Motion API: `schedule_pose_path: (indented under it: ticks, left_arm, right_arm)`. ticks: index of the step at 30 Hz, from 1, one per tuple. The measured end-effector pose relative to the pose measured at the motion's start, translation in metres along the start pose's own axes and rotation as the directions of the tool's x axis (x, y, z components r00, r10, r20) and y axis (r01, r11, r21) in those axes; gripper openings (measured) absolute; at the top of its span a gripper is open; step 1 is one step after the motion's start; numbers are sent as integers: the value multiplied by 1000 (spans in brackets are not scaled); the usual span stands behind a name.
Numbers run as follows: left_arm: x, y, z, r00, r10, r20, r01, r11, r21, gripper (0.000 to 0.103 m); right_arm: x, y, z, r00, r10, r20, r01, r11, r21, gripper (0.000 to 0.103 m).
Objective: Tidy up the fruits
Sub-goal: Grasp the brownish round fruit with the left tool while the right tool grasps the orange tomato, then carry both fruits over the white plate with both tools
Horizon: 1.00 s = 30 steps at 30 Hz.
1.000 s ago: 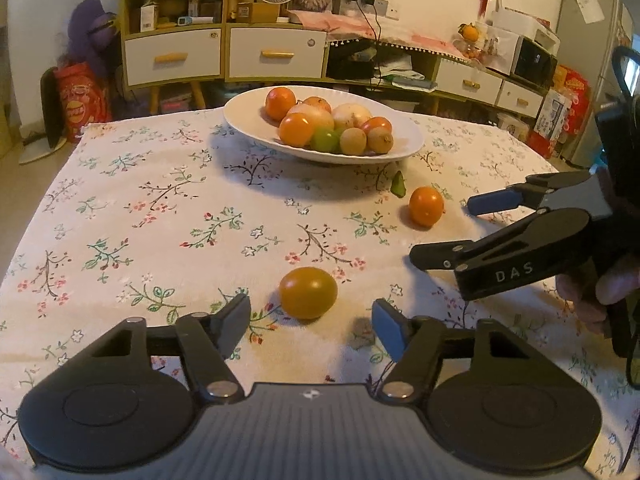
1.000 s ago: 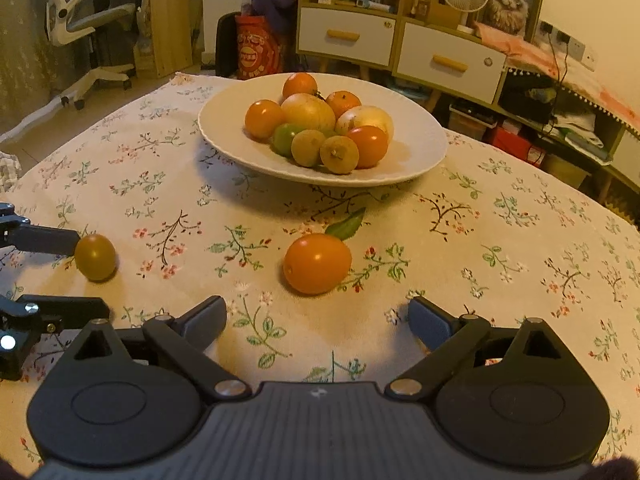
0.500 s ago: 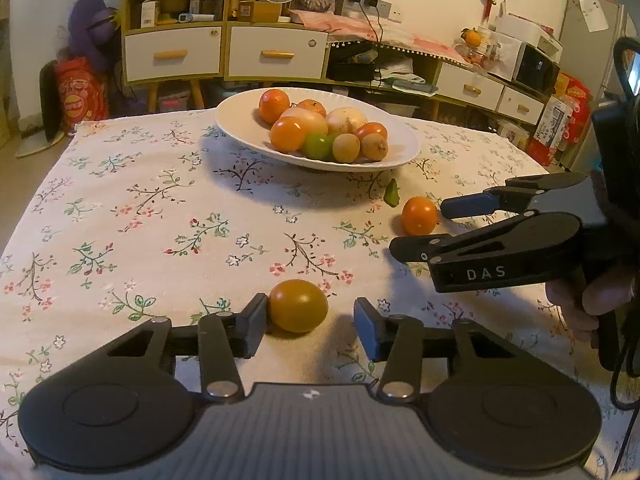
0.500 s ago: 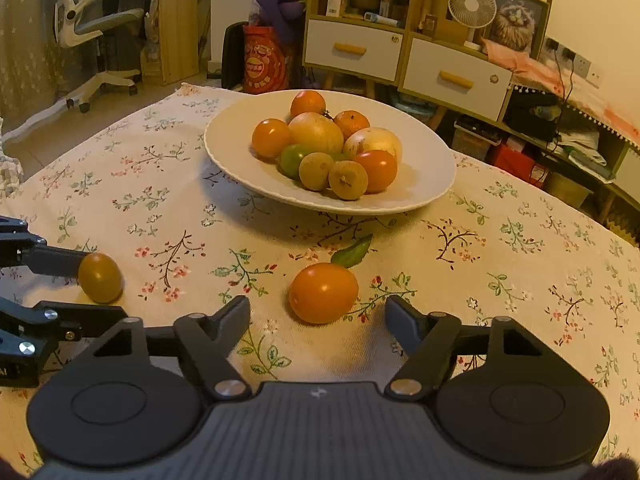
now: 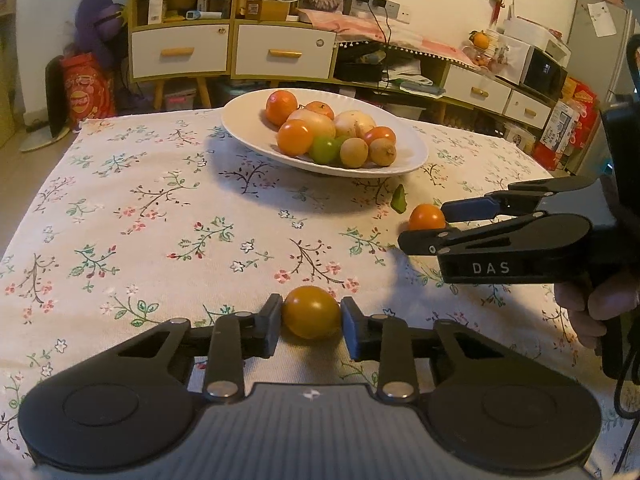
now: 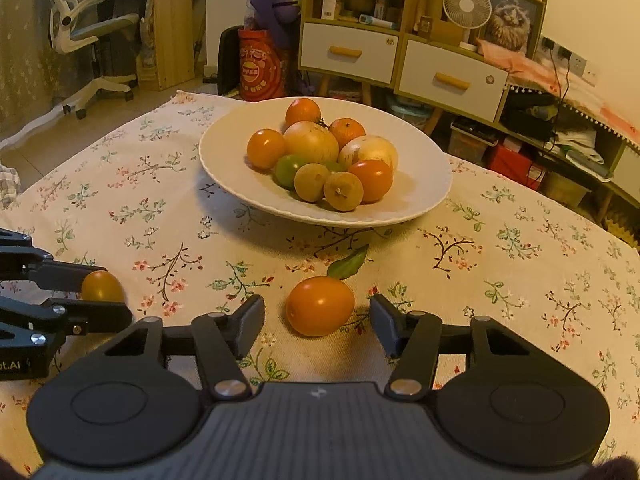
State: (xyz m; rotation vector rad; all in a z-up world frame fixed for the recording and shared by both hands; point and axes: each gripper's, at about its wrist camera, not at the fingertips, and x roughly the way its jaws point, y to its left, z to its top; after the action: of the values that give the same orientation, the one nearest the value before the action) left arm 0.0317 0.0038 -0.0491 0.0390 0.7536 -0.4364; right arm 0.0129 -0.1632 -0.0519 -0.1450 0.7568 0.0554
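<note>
Floral cloth (image 5: pixel 132 216) had wide bare room left of plate (image 5: pixel 244 120). L gripper (image 5: pixel 310 326) just closed, clamped yellow tomato (image 5: pixel 311 312). R gripper (image 6: pixel 317 322) closing, narrowed, pads clear of orange tomato (image 6: pixel 320 306). Label "DAS".

Orange fruit (image 6: pixel 320 306) between right gripper's (image 6: pixel 317 326) parted fingers (image 6: pixel 250 326)

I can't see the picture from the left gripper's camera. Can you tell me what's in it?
The left gripper is squeezing a small yellow-orange fruit on a flowery tablecloth. To the right, the right gripper reaches around an orange fruit. Behind sits a white plate piled with fruit.
</note>
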Motion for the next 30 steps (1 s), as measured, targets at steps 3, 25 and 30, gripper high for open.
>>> schedule_pose_path:
  ticks: [3,25,30]
  left_arm:
    - [0,0,1,1000,2,0,-2,1000,1,14]
    - [7,3,30,998,-6,-70,4,999,-38,13]
    - [6,2,42,998,-16,-65,13,999,-48,13]
  right_arm:
    - [0,-2,2,1000,-1,1,1,1000,9,46]
    - [-5,-16,12,993,89,-77,-78,987,142,33]
    - [-11,-20,18,995,85,-52,-76,984,159,33]
